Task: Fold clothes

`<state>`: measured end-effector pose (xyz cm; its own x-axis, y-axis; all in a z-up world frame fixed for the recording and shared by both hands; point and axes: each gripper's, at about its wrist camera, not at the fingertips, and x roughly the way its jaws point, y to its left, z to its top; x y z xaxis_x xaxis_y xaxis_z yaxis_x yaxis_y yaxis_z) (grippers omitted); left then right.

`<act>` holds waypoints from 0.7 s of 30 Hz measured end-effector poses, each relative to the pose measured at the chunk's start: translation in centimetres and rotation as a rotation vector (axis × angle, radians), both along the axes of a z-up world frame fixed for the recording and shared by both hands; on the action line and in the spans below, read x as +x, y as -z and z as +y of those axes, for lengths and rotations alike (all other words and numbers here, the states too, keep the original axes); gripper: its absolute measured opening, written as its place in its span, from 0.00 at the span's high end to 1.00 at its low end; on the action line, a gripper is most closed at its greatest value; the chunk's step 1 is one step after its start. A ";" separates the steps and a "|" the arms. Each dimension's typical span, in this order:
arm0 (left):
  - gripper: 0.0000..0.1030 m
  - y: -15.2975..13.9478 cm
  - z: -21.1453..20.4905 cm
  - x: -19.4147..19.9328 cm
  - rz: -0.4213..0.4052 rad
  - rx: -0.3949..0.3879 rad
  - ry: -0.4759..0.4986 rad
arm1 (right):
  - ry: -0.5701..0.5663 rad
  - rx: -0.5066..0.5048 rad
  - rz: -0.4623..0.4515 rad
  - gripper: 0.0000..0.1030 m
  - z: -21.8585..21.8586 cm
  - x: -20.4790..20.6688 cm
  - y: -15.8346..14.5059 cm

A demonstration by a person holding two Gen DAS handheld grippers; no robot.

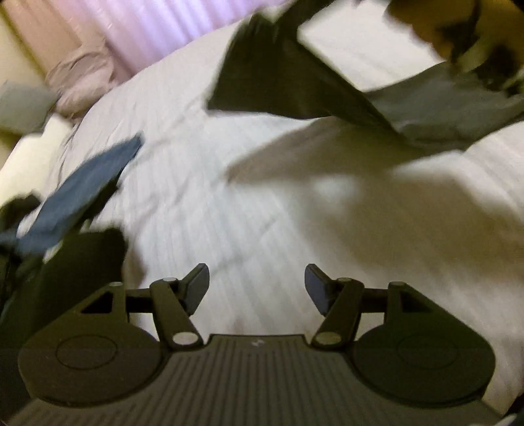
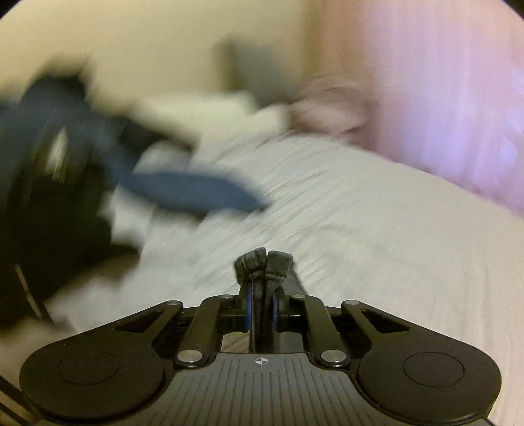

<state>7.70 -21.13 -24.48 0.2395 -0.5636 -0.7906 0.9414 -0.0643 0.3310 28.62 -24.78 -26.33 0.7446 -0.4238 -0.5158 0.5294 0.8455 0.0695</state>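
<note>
My left gripper [image 1: 257, 288] is open and empty, low over the white striped bedsheet [image 1: 262, 213]. A dark grey garment [image 1: 327, 85] hangs in the air at the upper right of the left wrist view, held up by the other hand, and casts a shadow on the sheet. My right gripper [image 2: 262, 295] is shut on a bunched edge of that dark grey garment [image 2: 263, 262], which sticks up between the pads. A blue garment [image 1: 85, 193] lies on the bed at the left; it also shows, blurred, in the right wrist view [image 2: 196, 193].
Dark clothes [image 1: 59, 272] are piled at the bed's left edge, also blurred in the right wrist view [image 2: 49, 196]. A pinkish bundle [image 1: 82, 78] and pillows [image 1: 23, 108] lie at the far end. A light curtain [image 1: 157, 26] hangs behind the bed.
</note>
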 end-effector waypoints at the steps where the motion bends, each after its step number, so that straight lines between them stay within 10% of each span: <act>1: 0.41 -0.3 -1.0 -1.0 -0.001 -0.004 0.038 | 0.071 0.046 -0.068 0.91 -1.0 -2.7 -1.4; 7: 0.40 -1.7 -6.7 -7.1 -0.012 -0.033 0.256 | 0.562 0.254 -0.297 0.91 -4.0 -20.8 -3.3; 13: 0.39 -1.9 -10.8 -13.1 -0.007 -0.031 0.414 | 0.991 0.520 -0.342 0.91 -5.8 -33.8 6.5; 21: 0.39 -1.4 -13.2 -18.4 -0.011 0.000 0.581 | 1.004 0.649 -0.378 0.91 -6.5 -38.0 8.7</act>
<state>-10.70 -34.32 -23.09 -0.1011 -0.6047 -0.7900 0.7483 -0.5695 0.3402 -9.43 -31.26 -35.07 0.3873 -0.6369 -0.6666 0.7753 -0.1663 0.6093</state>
